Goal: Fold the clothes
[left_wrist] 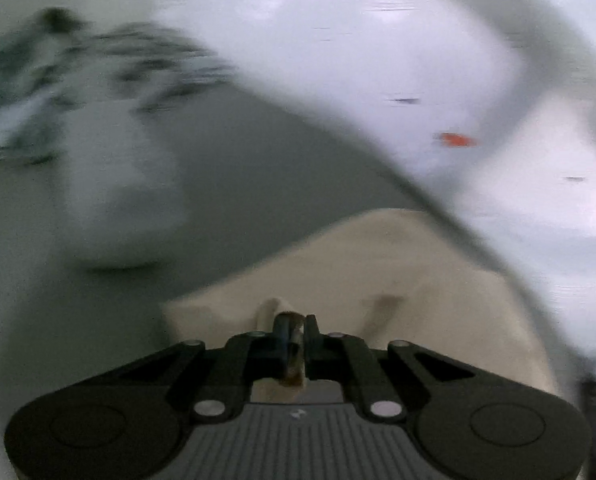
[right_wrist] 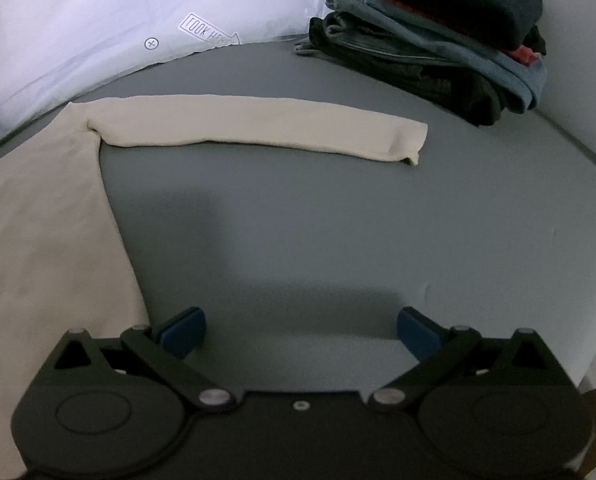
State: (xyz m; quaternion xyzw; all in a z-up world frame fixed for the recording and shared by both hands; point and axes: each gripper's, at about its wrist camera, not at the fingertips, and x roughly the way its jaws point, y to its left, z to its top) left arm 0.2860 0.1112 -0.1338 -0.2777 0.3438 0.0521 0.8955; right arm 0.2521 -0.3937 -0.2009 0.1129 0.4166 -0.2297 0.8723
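Cream shirt (right_wrist: pixel 42 240), soft, long flat sleeve (right_wrist: pixel 258 128).

Blurred past telling in the left wrist view: a dark streaked shape (left_wrist: pixel 78 68) at upper left. Cut off by the right wrist view's left edge: the cream garment (right_wrist: pixel 38 220). Partly cropped at top: the pile of folded clothes (right_wrist: pixel 438 40)

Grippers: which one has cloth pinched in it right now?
The left gripper: its jaws are shut on the cream shirt. The right gripper is open over bare grey sheet.
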